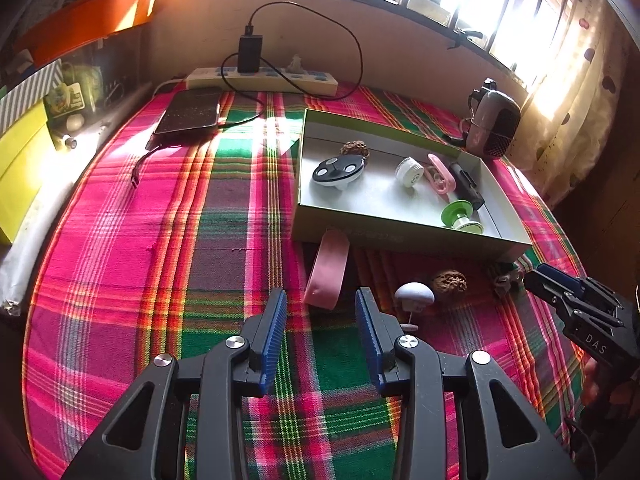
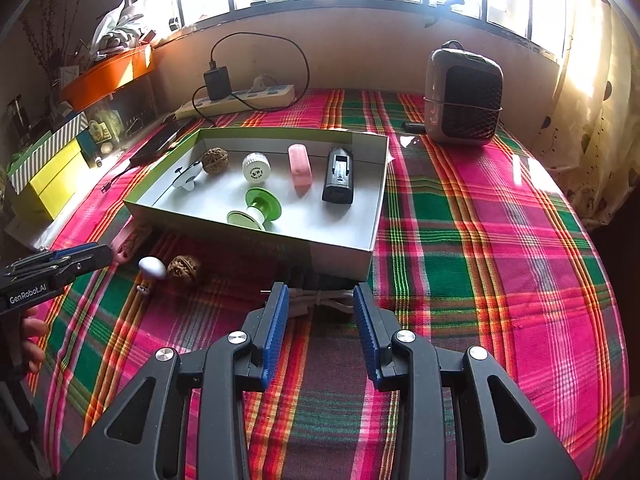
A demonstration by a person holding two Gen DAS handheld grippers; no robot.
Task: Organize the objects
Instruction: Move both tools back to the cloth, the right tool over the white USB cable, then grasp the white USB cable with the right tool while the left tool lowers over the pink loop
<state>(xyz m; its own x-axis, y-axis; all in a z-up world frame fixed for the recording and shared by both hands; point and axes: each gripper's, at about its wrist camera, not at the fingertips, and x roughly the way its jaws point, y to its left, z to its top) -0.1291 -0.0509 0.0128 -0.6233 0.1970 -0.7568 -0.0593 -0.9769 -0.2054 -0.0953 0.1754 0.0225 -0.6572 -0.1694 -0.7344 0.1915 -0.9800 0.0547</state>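
A shallow green-edged box (image 1: pixel 400 236) (image 2: pixel 256 232) on the plaid cloth holds a walnut, a white cap, a pink piece, a black block and a green spool (image 2: pixel 256 208). In front of it lie a pink flat case (image 1: pixel 326 276), a white mushroom-shaped knob (image 1: pixel 414 296) (image 2: pixel 152 267), a walnut (image 1: pixel 449 280) (image 2: pixel 184 269) and a white bundled cable (image 2: pixel 320 300). My left gripper (image 1: pixel 321 300) (image 2: pixel 105 254) is open, its tips just short of the pink case. My right gripper (image 2: pixel 320 296) (image 1: pixel 534 278) is open, the cable bundle just beyond its tips.
A power strip (image 1: pixel 264 80) with a black charger and cable lies at the back wall, with a dark tablet (image 1: pixel 190 112) near it. A grey heater-like device (image 2: pixel 464 100) stands at the back right. Yellow boxes (image 1: pixel 20 168) and an orange tray line the left side.
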